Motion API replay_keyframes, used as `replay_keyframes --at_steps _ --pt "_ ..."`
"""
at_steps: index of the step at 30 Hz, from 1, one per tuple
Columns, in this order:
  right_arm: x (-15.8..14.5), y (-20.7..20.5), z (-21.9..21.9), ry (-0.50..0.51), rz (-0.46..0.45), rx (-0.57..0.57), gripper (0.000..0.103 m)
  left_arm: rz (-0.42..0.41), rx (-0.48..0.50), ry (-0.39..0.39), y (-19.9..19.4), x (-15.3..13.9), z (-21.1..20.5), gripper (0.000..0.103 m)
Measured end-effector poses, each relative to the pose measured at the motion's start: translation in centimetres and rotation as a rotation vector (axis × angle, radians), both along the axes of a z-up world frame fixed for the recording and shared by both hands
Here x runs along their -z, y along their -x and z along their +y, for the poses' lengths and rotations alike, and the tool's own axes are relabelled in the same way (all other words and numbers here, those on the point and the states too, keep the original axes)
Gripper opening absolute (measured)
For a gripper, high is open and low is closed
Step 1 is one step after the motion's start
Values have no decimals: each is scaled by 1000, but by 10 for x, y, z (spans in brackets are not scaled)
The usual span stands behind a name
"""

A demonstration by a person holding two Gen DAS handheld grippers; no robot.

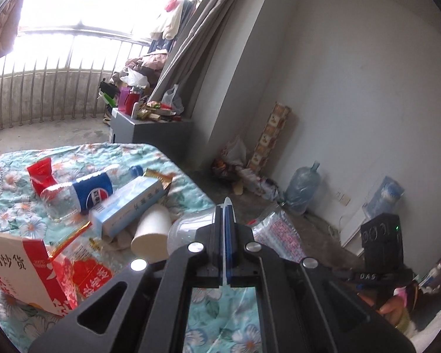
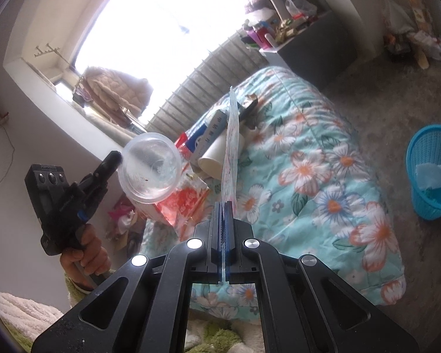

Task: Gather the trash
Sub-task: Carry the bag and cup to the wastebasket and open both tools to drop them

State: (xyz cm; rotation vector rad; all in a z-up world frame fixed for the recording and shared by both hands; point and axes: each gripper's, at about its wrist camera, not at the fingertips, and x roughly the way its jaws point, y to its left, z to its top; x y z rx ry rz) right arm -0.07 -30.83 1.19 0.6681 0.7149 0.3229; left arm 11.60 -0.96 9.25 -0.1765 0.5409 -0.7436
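Observation:
My left gripper (image 1: 225, 207) is shut on the rim of a clear plastic cup (image 1: 188, 229), held above the flowered quilt (image 1: 20, 206); the cup also shows in the right wrist view (image 2: 150, 167), held by the left gripper (image 2: 114, 158). My right gripper (image 2: 225, 206) is shut on a clear printed plastic bag (image 2: 232, 147), held edge-on above the quilt (image 2: 323, 182); the bag also shows in the left wrist view (image 1: 276, 232). On the quilt lie a Pepsi bottle (image 1: 85, 194), a blue-white box (image 1: 129, 206), a white paper cup (image 1: 151, 232), red wrappers (image 1: 41, 173) and a red-white carton (image 1: 17, 270).
A blue mesh waste basket (image 2: 432, 173) stands on the concrete floor right of the bed, with a pale scrap inside. A grey cabinet (image 1: 150, 131) with clutter stands beyond the bed. A water jug (image 1: 302, 186) and bags lie along the wall.

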Motion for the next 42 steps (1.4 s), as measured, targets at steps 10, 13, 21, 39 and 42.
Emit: replay_keyframes --at_steps 10,13,21,39,42 --pt "-17 16 -16 26 -59 64 0 -97 -13 -27 18 -31 -15 0" --pt "-19 21 -23 25 -70 86 0 -119 0 -46 21 -34 -28 0" --pt "-17 32 -59 8 -62 205 0 -138 72 -83 6 -29 -78 1" --pt "69 21 -211 -147 161 647 0 194 306 -360 -101 108 -325 1" --pt "100 12 -232 -140 232 700 0 255 320 -423 -113 142 -359 1"
